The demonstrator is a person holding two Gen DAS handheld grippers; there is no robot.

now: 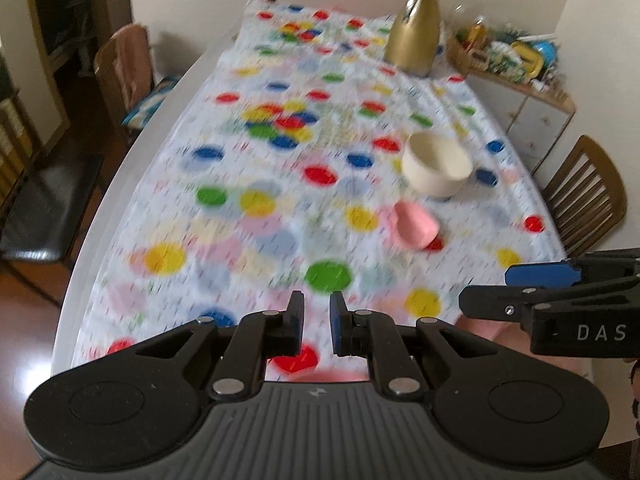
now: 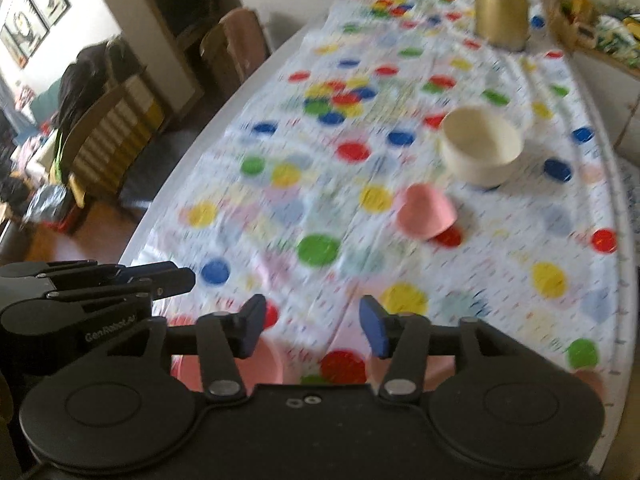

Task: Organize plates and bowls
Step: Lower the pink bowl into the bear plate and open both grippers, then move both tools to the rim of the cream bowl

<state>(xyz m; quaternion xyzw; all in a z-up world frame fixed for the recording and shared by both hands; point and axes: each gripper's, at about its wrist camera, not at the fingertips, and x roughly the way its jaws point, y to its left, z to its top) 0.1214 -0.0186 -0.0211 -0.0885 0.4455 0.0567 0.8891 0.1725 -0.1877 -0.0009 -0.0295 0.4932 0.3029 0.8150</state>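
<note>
Wide open stretch of dotted tablecloth (image 1: 248,184) down table's left edge and middle.
Toward right edge: cream bowl (image 1: 436,166) upright, pink cup (image 1: 414,226) tipped on side just nearer, small gap between them.
Far right corner blocked by gold jug (image 1: 416,36).
Near edge: pink bowl (image 2: 256,364) low under right gripper (image 2: 314,330), jaws apart, nothing between.
Left gripper (image 1: 316,322) close alongside, jaws nearly together, empty.
Chairs off both long edges.

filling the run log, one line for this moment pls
left gripper shut, empty | right gripper open, empty | cream round bowl upright | small pink cup on its side
</note>
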